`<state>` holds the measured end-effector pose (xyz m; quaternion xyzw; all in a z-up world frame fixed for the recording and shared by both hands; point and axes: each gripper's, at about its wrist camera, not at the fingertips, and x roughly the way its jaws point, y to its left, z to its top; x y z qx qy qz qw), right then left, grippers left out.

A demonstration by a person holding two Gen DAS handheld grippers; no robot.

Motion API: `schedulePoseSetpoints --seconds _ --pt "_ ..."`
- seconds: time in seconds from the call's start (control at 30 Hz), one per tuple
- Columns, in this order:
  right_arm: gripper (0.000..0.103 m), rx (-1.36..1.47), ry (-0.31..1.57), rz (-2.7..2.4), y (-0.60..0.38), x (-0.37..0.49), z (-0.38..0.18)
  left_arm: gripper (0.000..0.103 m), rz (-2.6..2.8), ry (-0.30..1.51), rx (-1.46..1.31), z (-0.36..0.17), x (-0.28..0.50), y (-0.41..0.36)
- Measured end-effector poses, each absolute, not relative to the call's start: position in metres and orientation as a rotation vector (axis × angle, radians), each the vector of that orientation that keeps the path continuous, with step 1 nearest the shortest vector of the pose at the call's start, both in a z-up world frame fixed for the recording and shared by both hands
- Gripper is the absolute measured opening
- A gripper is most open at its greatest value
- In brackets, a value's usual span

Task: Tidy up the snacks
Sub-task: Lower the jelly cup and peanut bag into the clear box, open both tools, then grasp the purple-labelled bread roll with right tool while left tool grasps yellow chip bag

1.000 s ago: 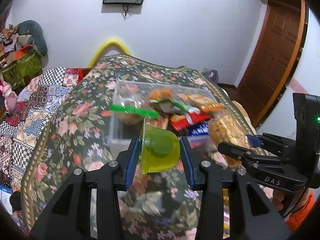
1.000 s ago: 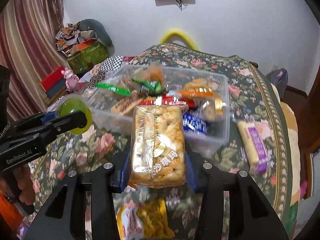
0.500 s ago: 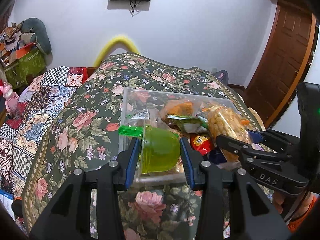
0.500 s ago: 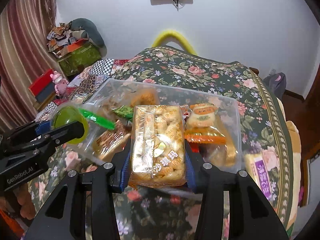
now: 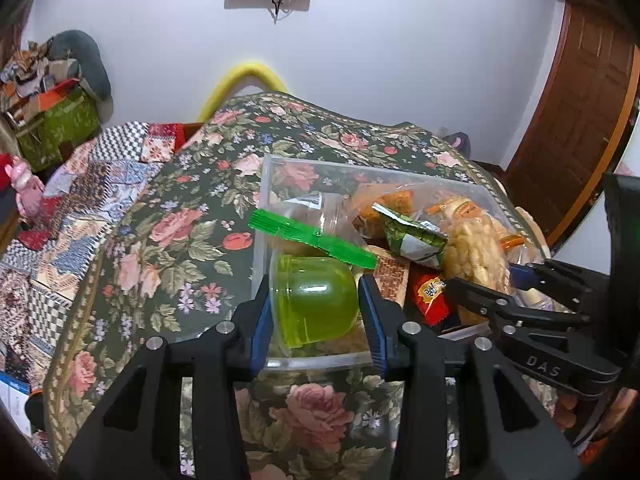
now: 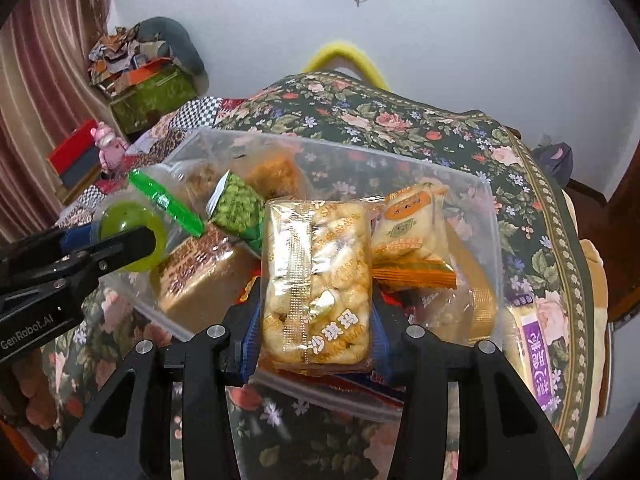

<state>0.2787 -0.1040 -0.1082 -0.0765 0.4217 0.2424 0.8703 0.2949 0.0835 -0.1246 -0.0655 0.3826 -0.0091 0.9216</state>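
Observation:
My left gripper (image 5: 316, 304) is shut on a green jelly cup (image 5: 314, 300) and holds it over the near left corner of a clear plastic bin (image 5: 272, 168). The cup also shows in the right wrist view (image 6: 128, 220). My right gripper (image 6: 316, 312) is shut on a clear pack of puffed snacks (image 6: 316, 284), held over the bin's near rim (image 6: 360, 152). The pack also shows in the left wrist view (image 5: 472, 256). The bin holds several snack packs and a jar with a green lid (image 5: 312, 236).
The bin sits on a table with a floral cloth (image 5: 168, 240). A purple-labelled snack pack (image 6: 536, 352) lies on the cloth right of the bin. A patchwork cloth (image 5: 80, 200), boxes and clutter lie at the left. A wooden door (image 5: 580, 128) is at the right.
Both grippers have moved forward with their snacks, from the cloth in front of the bin to above the bin's near edge. Both stay shut.

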Motion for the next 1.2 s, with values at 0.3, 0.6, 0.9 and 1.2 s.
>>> schedulePoseSetpoints --seconds 0.3,0.6,0.9,1.2 --pt "0.048 -0.138 0.877 0.547 -0.123 0.255 -0.092 0.055 -0.045 0.780 -0.155 -0.109 0.273 0.082" --pt "0.048 -0.125 0.821 0.505 -0.177 0.233 -0.072 0.066 -0.083 0.755 -0.150 -0.090 0.249 0.066" --pt "0.052 -0.100 0.877 0.323 -0.245 0.263 -0.101 0.068 -0.118 0.782 -0.139 -0.104 0.244 0.047" --pt "0.052 -0.073 0.997 0.283 -0.255 0.318 -0.157 0.068 -0.135 0.840 -0.127 -0.131 0.251 0.034"
